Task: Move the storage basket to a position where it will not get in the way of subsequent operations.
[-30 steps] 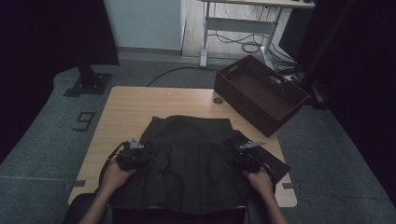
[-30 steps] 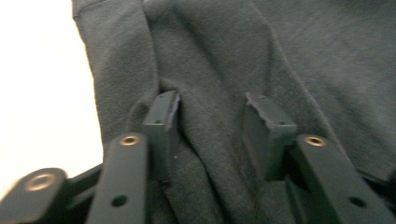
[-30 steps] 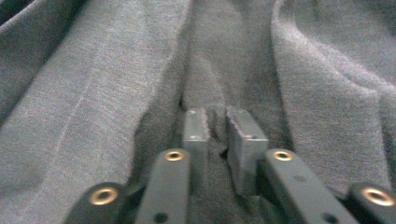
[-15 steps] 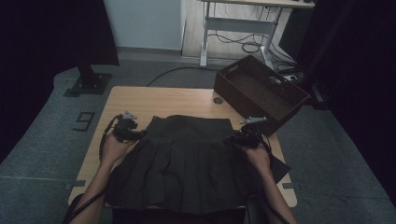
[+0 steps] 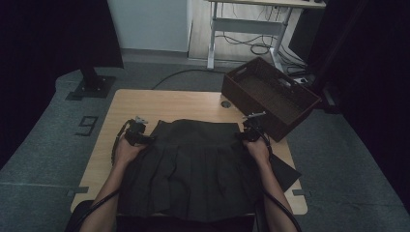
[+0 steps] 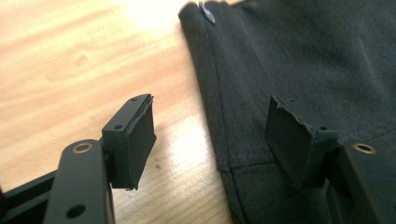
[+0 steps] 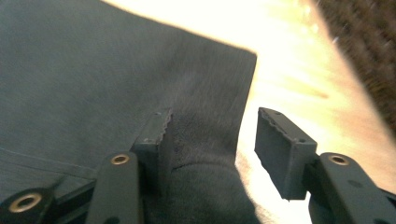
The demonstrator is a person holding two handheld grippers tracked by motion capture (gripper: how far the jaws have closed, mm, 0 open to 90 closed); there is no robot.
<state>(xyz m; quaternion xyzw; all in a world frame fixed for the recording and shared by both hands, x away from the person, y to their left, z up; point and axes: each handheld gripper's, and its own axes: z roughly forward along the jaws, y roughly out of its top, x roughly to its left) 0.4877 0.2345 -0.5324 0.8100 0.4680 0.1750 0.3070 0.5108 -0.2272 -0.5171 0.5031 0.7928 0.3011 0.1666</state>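
Note:
A black pleated skirt [image 5: 193, 169] lies flat on the wooden table [image 5: 164, 104], waistband at the far side. My left gripper [image 5: 139, 135] sits at the waistband's left corner and my right gripper [image 5: 249, 129] at its right corner. In the left gripper view the left gripper [image 6: 210, 112] straddles the skirt's [image 6: 303, 56] seamed edge; its jaws have just been opening and the pads stand off the cloth. In the right gripper view the right gripper [image 7: 215, 123] has also just been opening, with a bunched fold of skirt [image 7: 93, 70] between the jaws, unpinched.
A brown woven basket [image 5: 270, 94] stands at the table's far right corner, close to my right gripper. Bare wood stretches beyond the waistband and to the left of the skirt. A desk frame and cables are on the floor behind.
Both hands have slid away from the person along the skirt's sides, from its middle up to the waistband corners, then slightly inward. The skirt lies about where it was.

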